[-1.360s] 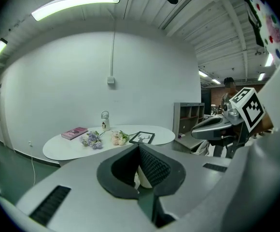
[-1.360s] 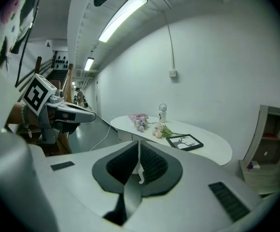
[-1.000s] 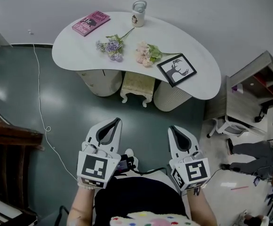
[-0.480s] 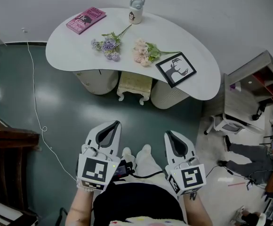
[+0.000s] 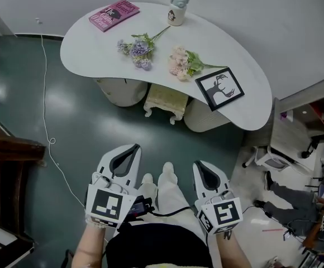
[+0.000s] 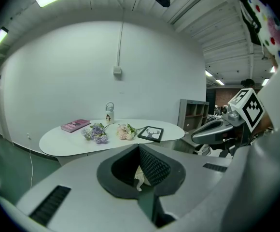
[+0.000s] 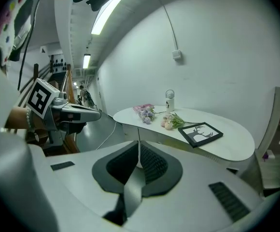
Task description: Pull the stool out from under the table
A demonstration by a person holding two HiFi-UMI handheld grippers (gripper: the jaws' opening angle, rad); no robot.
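we count two hand-held grippers, one table, two pedestals under it, one stool, one book, two flower bunches, one cup and one framed picture.

from the left: a dark wooden piece of furniture (image 5: 8, 172) stands at the left edge, and a thin white cable (image 5: 46, 94) runs along the green floor. the left gripper (image 5: 127, 152) is low in the near field. its jaws are closed together with nothing between them. the right gripper (image 5: 202, 169) is beside it to the right, also closed and empty. both are well apart from the stool.

the stool (image 5: 165, 100) stands on the floor between the left pedestal (image 5: 121, 91) and the right pedestal (image 5: 204, 116). its far part is tucked under the near edge of the table (image 5: 89, 52). it has a pale cream, roughly square seat with a patterned, padded-looking top and curved white legs, two of them visible on the near side.

the table top is white, smooth and kidney-shaped. the pedestals are pale, rounded drums. on the top, left to right: a flat pink book (image 5: 114, 14), a purple flower bunch (image 5: 137, 47), a pink flower bunch (image 5: 180, 63), a round pale cup (image 5: 178, 8) at the far edge, and a black-framed picture (image 5: 219, 88) lying flat. a grey shelf unit (image 5: 313, 110) stands at the right.
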